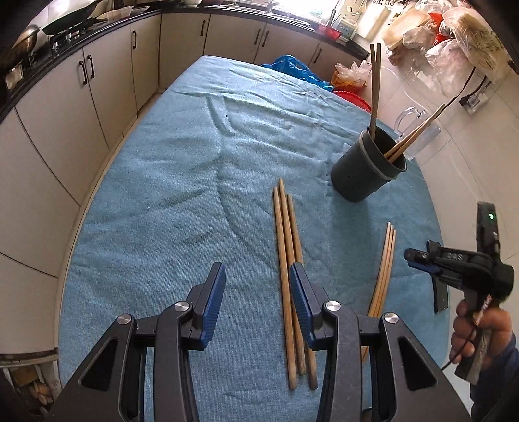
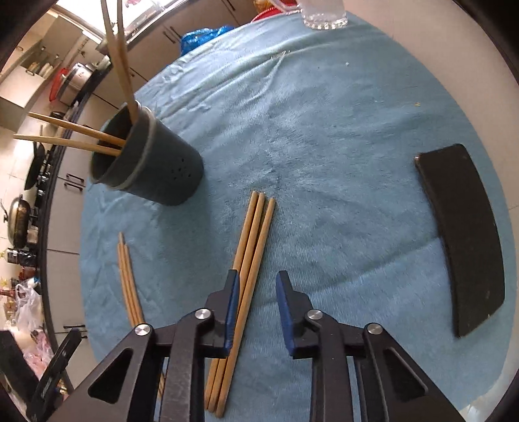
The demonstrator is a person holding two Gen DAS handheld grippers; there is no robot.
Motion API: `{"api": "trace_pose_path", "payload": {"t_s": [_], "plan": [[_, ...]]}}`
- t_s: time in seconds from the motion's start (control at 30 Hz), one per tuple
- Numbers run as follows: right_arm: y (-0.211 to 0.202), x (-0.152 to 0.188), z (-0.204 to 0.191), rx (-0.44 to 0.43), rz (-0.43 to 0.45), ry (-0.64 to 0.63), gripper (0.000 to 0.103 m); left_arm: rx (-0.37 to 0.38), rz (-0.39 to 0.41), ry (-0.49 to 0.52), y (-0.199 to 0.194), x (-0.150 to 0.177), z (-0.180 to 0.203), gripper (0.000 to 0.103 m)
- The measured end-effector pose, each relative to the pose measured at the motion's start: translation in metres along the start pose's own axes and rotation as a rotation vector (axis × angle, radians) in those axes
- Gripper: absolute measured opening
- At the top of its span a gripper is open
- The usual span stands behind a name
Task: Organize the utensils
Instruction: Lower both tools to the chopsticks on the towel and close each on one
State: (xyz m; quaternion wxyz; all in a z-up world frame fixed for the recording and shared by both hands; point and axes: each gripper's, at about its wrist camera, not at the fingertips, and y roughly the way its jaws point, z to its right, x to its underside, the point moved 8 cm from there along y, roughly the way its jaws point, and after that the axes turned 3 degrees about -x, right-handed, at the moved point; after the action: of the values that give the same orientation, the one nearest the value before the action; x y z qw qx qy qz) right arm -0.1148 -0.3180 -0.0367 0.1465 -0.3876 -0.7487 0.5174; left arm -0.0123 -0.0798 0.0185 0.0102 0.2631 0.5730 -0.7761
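Blue terry cloth covers the table, wrinkled toward its far end. Dark grey cylindrical utensil holder stands on the cloth, at the right in the left wrist view; four wooden chopsticks lean out of it, two steep, two slanting off to one side.

Two loose bundles lie flat on the cloth:
- three thick light-brown wooden chopsticks, side by side and touching, pointing roughly toward the holder;
- three thinner pale bamboo chopsticks, near the first set but apart from it.

Left gripper: blue-padded jaws spread wide, nothing between them; the thick bundle runs just beside and under the right-hand pad.

Right gripper: jaws parted moderately, empty; in its own view the thick bundle passes under the left-hand pad, and only bare cloth shows in the gap. Contact with the sticks cannot be judged.

Black flat rectangular slab rests on the cloth, well right of the bundles. Clear glass tumbler stands at the far edge.
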Motion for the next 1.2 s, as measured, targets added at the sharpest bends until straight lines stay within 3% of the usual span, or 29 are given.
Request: {"api": "trace_pose_path", "payload": {"t_s": [0.27, 0.53, 0.73, 0.97, 1.07, 1.2], "plan": [[0.028, -0.004, -0.002, 0.089, -0.045, -0.053, 0.013, -0.013, -0.01, -0.023, 0.004, 0.003, -0.011, 0.039], [0.033, 0.002, -0.006, 0.172, -0.059, -0.162, 0.012, -0.003, -0.034, -0.03, 0.017, -0.003, -0.007, 0.039], [0.023, 0.011, 0.02, 0.251, -0.063, -0.199, 0.013, 0.021, -0.091, -0.01, 0.039, -0.007, 0.003, 0.039], [0.017, 0.015, 0.04, 0.207, -0.064, -0.154, 0.013, 0.038, -0.172, 0.026, 0.07, -0.008, 0.022, 0.039], [0.016, 0.016, 0.042, 0.195, -0.062, -0.148, 0.013, 0.022, -0.199, 0.053, 0.081, -0.008, 0.029, 0.029], [0.015, 0.017, 0.045, 0.188, -0.064, -0.146, 0.013, -0.007, -0.217, 0.073, 0.09, -0.008, 0.034, 0.024]]}}
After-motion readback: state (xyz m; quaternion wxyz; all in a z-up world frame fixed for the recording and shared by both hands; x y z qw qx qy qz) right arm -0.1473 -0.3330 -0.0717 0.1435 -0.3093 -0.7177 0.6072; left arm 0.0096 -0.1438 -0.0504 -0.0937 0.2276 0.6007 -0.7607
